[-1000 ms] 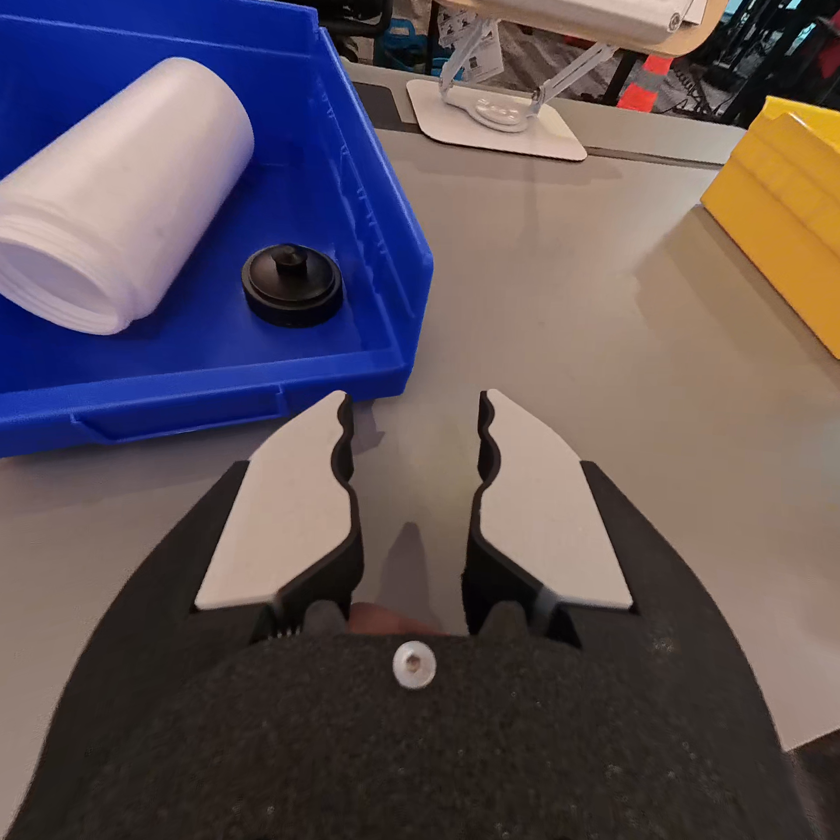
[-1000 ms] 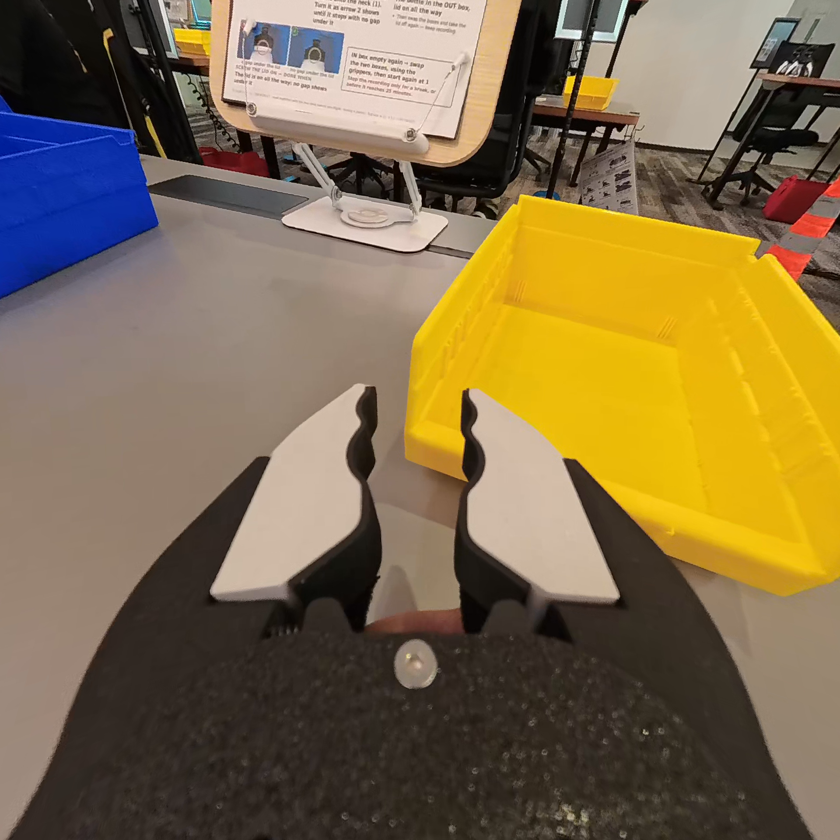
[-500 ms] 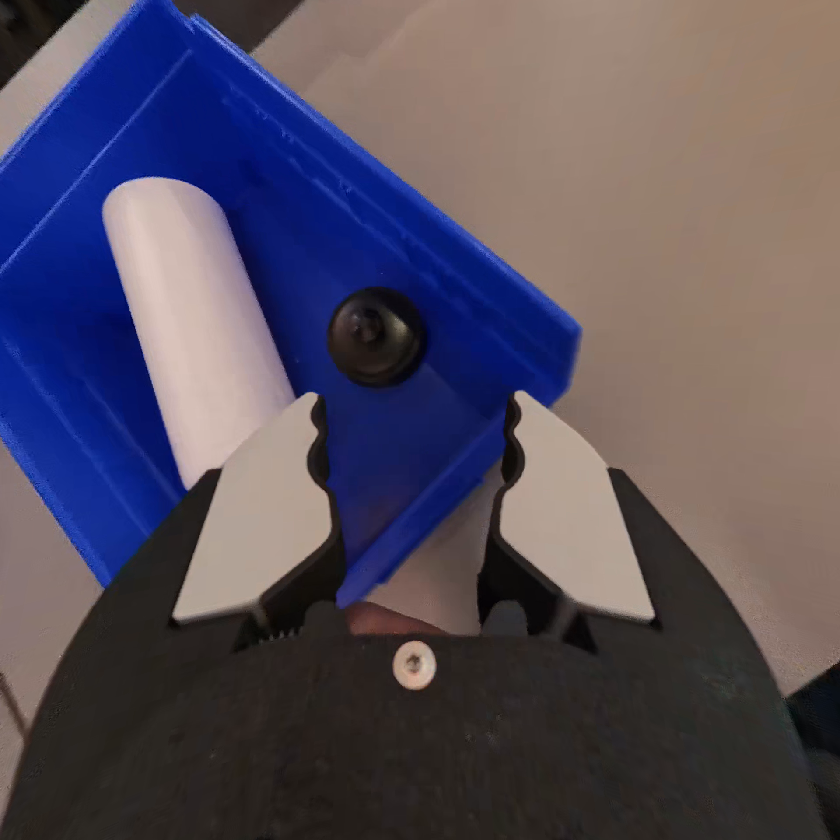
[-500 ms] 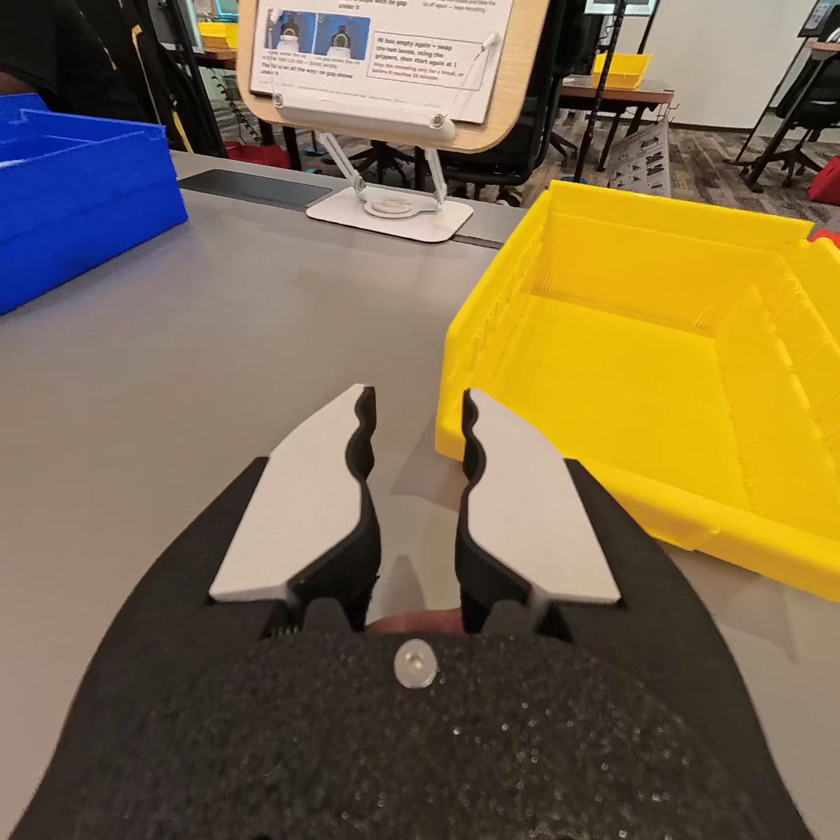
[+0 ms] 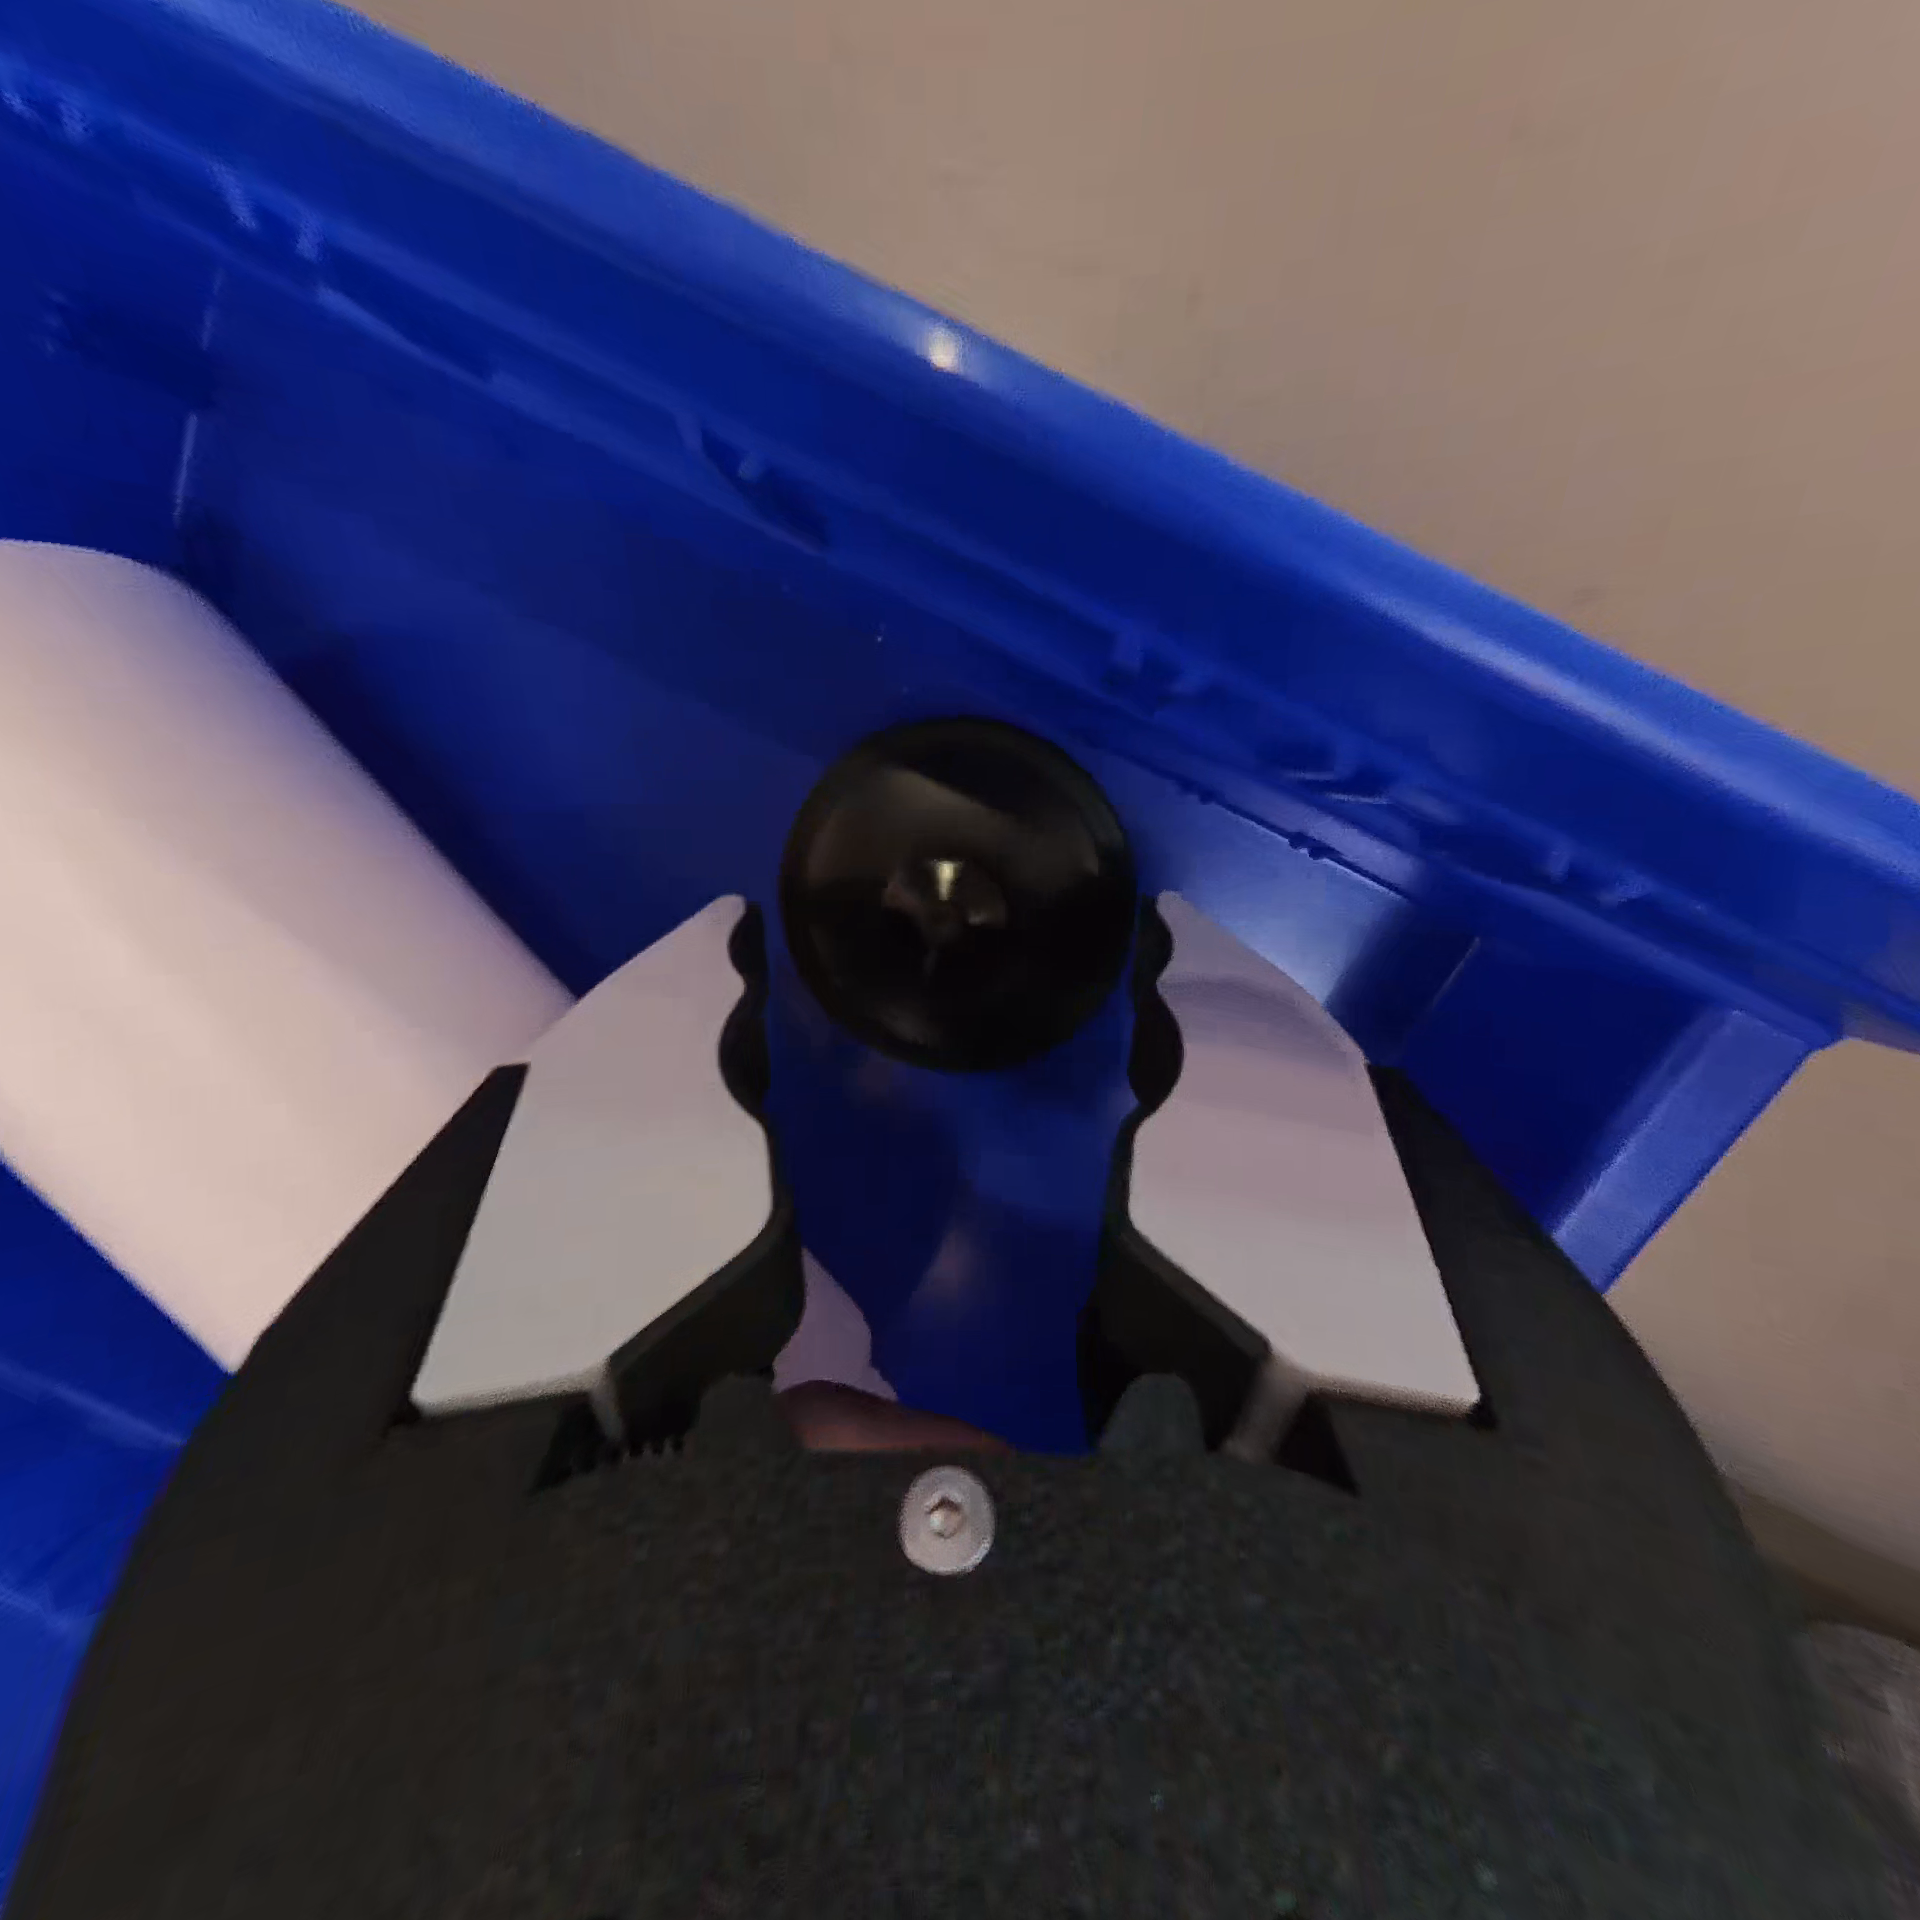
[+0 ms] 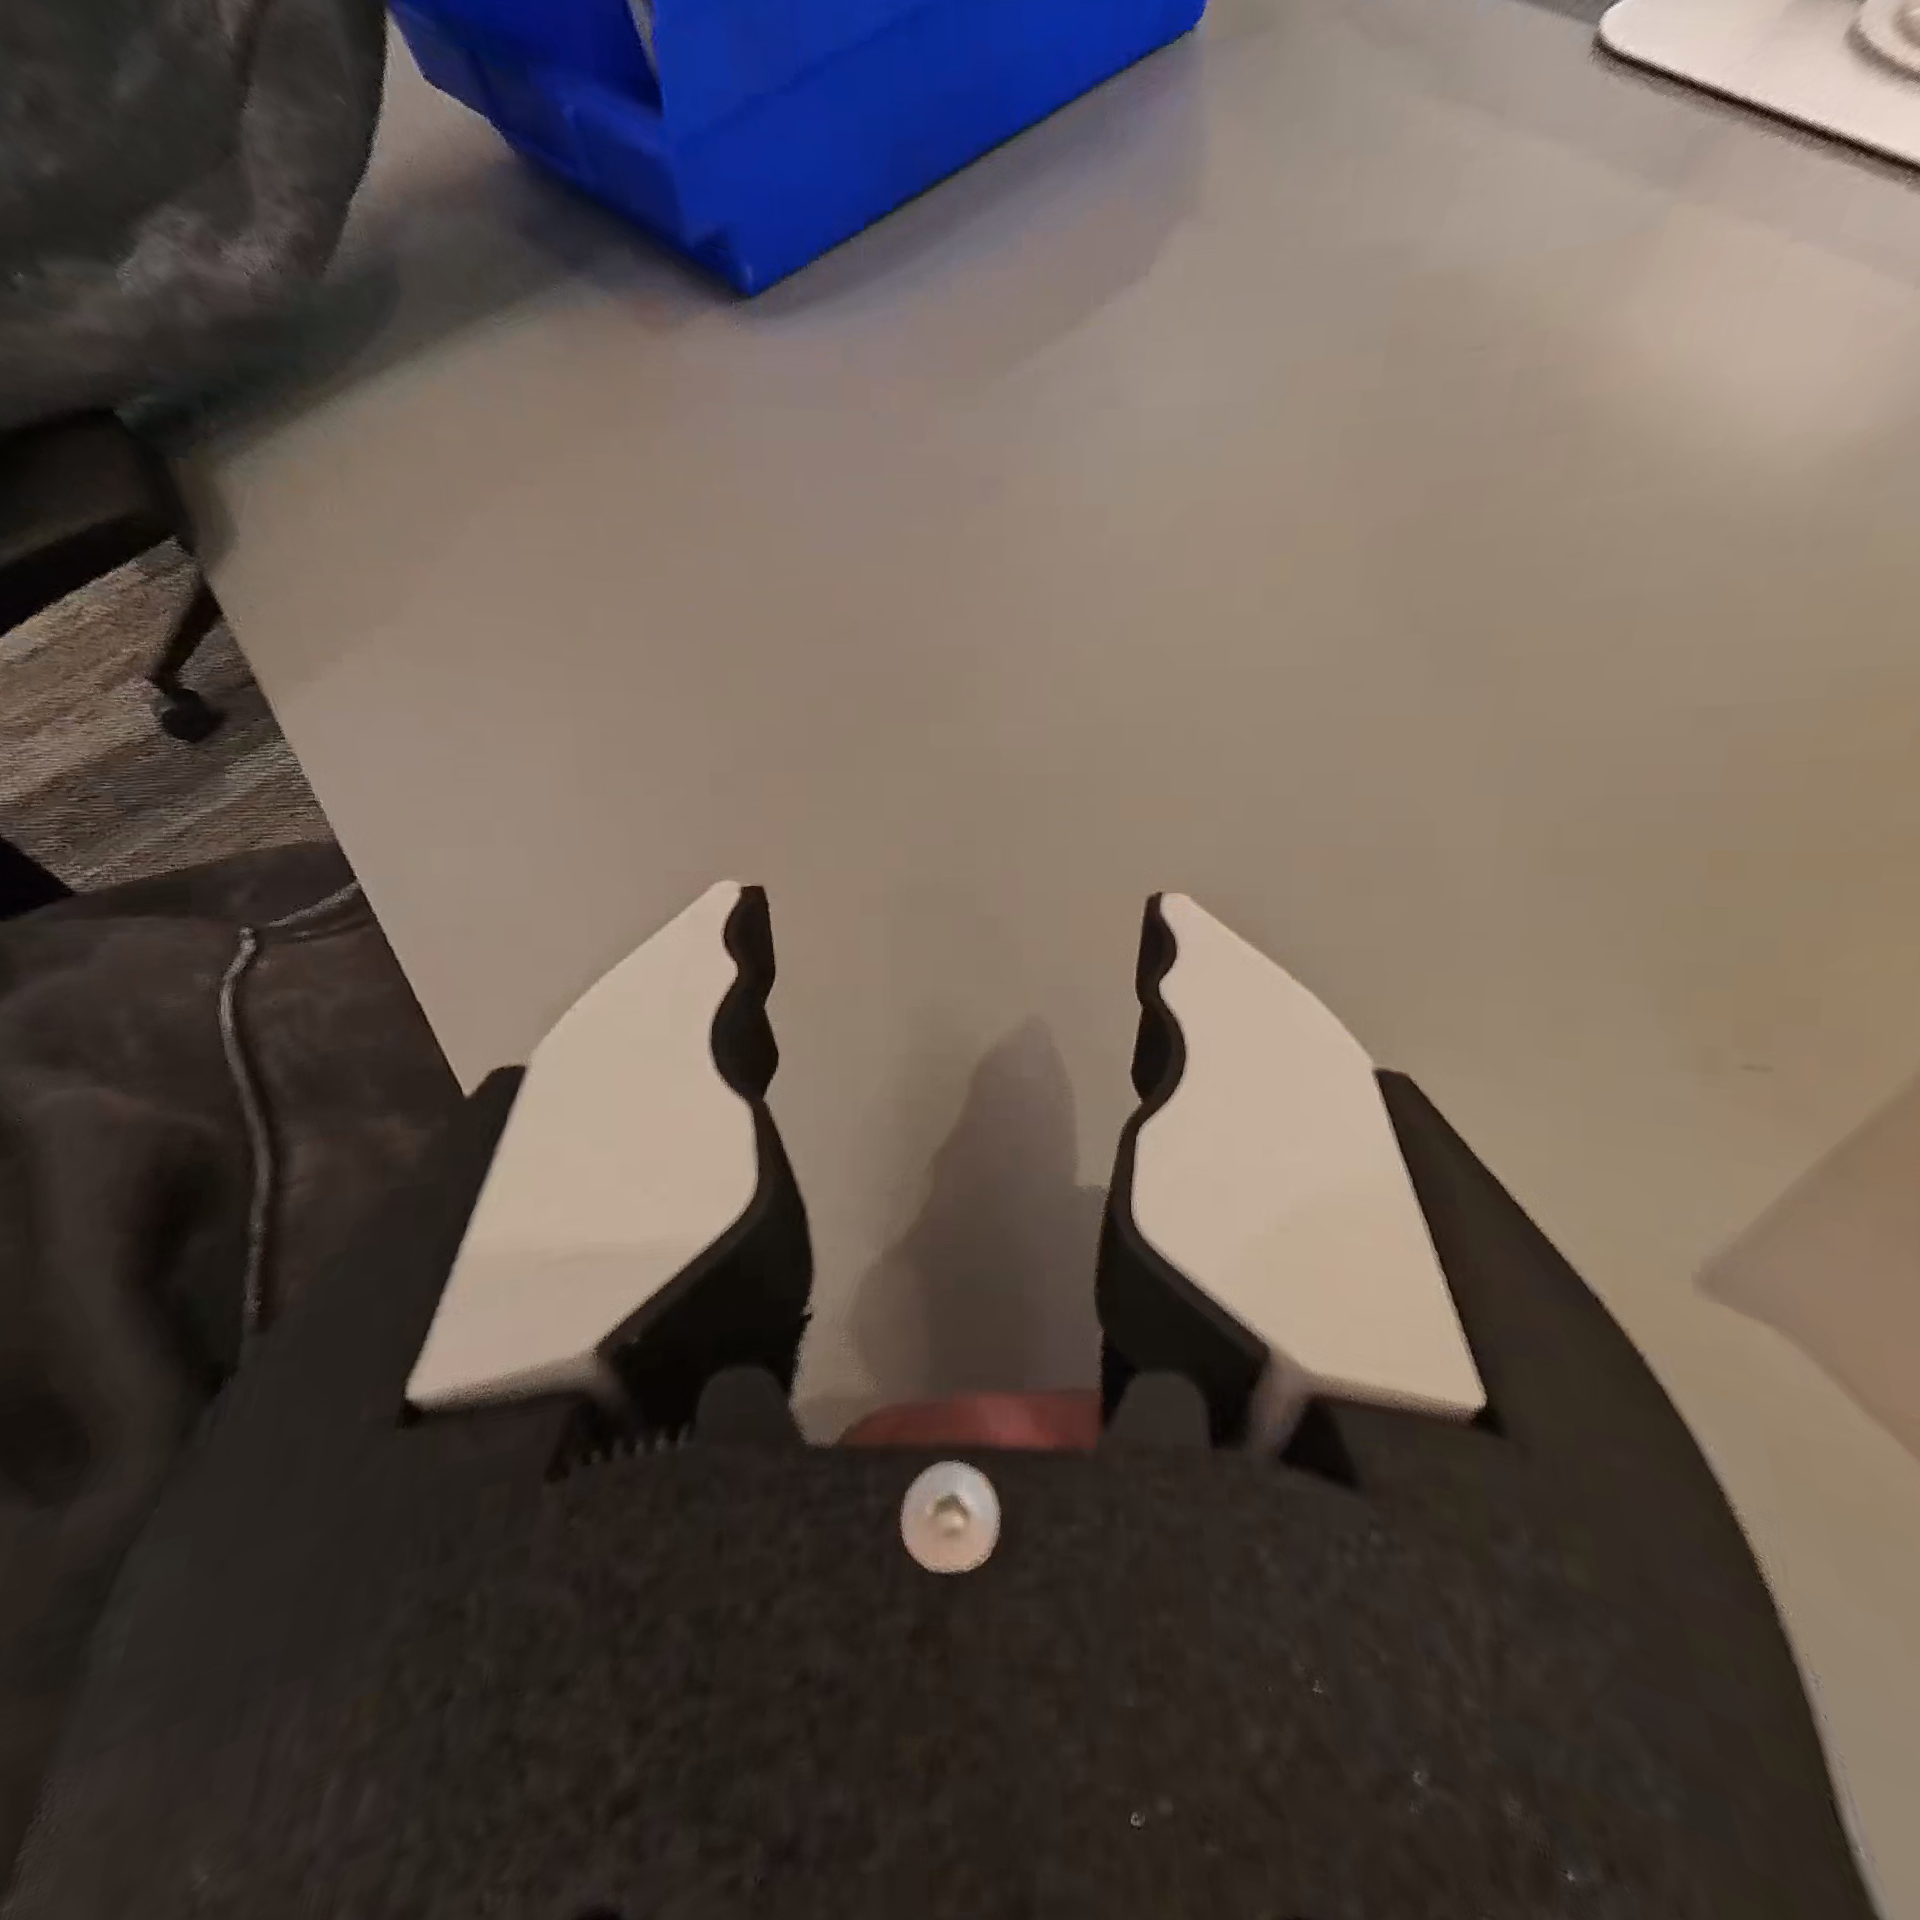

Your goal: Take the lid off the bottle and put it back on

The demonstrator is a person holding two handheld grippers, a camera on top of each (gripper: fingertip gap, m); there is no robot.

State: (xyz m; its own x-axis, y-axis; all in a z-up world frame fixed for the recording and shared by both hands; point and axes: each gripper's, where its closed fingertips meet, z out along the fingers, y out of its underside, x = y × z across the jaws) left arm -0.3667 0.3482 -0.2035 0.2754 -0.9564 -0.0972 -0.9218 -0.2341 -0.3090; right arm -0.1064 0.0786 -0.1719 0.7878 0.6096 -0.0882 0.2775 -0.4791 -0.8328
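Note:
A white bottle [image 5: 208,914] lies on its side, without its lid, in a blue bin [image 5: 1039,582]. The black round lid [image 5: 956,894] lies on the bin floor next to the bottle, near the bin's wall. My left gripper [image 5: 951,914] is open, points down into the bin, and its fingertips stand on either side of the lid without closing on it. My right gripper [image 6: 954,914] is open and empty over the bare grey table [image 6: 1143,582]. The blue bin [image 6: 810,135] also shows at the top of the right wrist view.
The table's near-left edge [image 6: 312,790] runs diagonally in the right wrist view, with a person's dark clothing [image 6: 156,1143] and the floor beyond it. A white stand base [image 6: 1787,73] sits at the top right.
My left gripper has dropped into the blue bin and now straddles the lid. My right gripper has swung left, away from the yellow bin, and opened wider.

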